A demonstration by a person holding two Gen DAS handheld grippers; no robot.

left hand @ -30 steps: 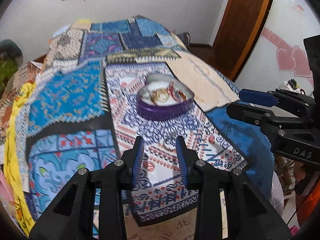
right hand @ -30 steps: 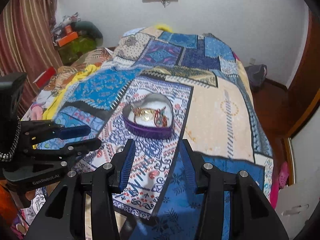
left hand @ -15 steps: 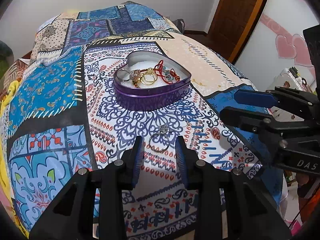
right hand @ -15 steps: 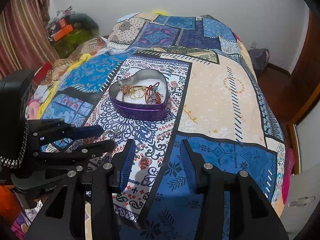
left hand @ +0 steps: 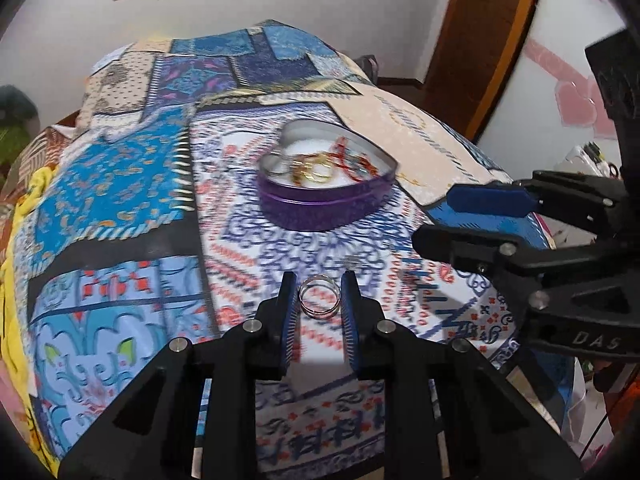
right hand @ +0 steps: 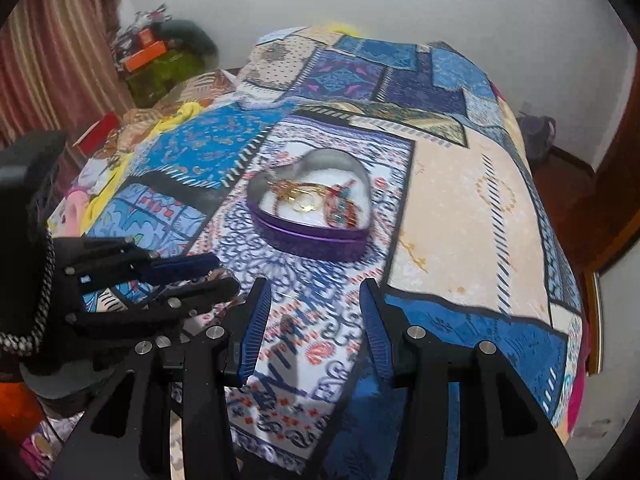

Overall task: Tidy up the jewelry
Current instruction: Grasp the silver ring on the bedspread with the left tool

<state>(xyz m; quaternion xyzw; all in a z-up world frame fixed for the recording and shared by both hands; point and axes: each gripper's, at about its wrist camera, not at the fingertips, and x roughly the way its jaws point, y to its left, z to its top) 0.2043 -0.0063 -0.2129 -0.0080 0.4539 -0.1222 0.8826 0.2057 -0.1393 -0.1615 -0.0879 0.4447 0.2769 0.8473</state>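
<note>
Through my left camera, my left gripper (left hand: 319, 294) is closing its ribbed blue pads on a thin silver ring (left hand: 319, 294) standing on edge between them, lifted to carry to the purple heart-shaped tin (left hand: 326, 196) at twelve o'clock on the patterned quilt (left hand: 120, 200). Through my right camera, my right gripper (right hand: 316, 322) hangs apart and empty, probably waiting its turn, with the glossy tin and its tangle of gold and red pieces at twelve o'clock and the left gripper at nine.
</note>
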